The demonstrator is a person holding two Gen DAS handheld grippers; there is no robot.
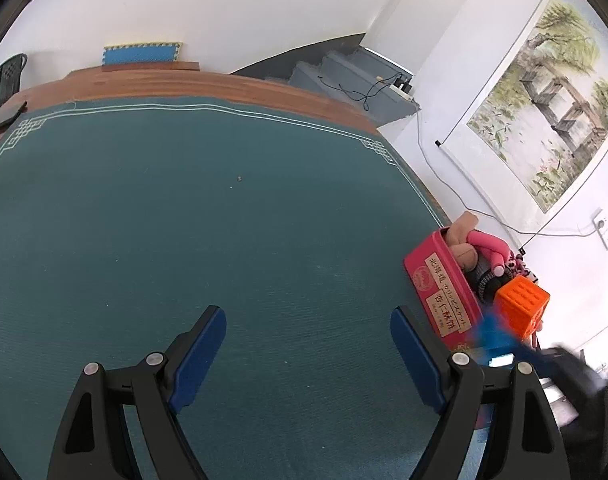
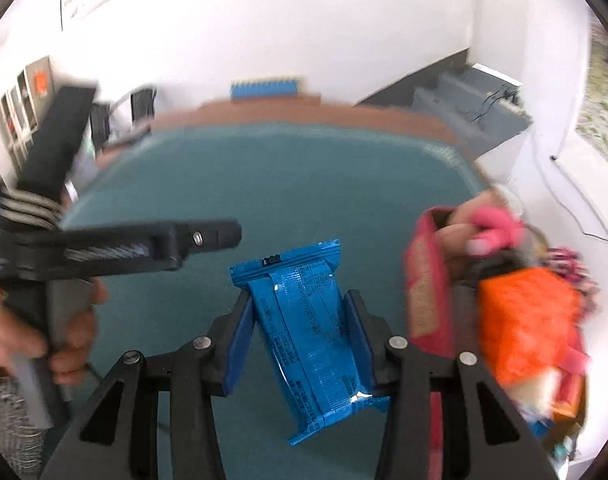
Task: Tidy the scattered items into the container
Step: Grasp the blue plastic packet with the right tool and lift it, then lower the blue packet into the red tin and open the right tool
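Blue snack packet (image 2: 310, 334) sits pinched between the pads of the right tool (image 2: 299, 346), long axis running up the frame. The red box (image 2: 426, 280), already crowded, lies to its right. The left tool (image 1: 308, 354) hangs wide and empty above the green surface (image 1: 183, 220).
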